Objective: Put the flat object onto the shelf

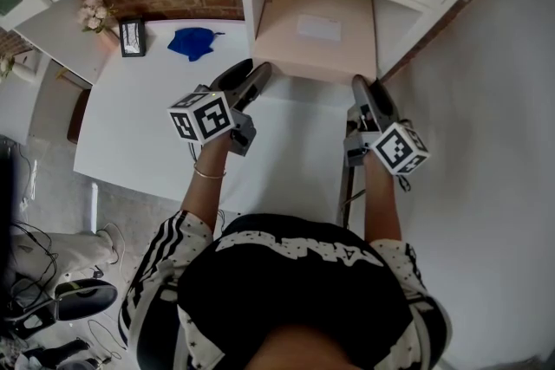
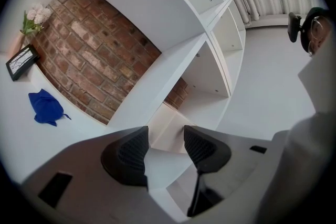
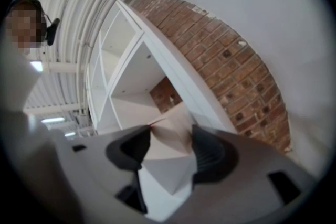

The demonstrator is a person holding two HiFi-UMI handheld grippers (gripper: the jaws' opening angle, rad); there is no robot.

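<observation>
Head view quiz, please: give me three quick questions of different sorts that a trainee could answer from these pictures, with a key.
1. True or false: the flat box lies out on the white table, well away from the shelf.
2. What lies on the table beside the picture frame? A: a red cup. B: a blue cloth. C: a book.
3. What stands between the jaws of the right gripper?

Key
1. False: it sits in a compartment of the shelf.
2. B.
3. A corner of the flat box.
</observation>
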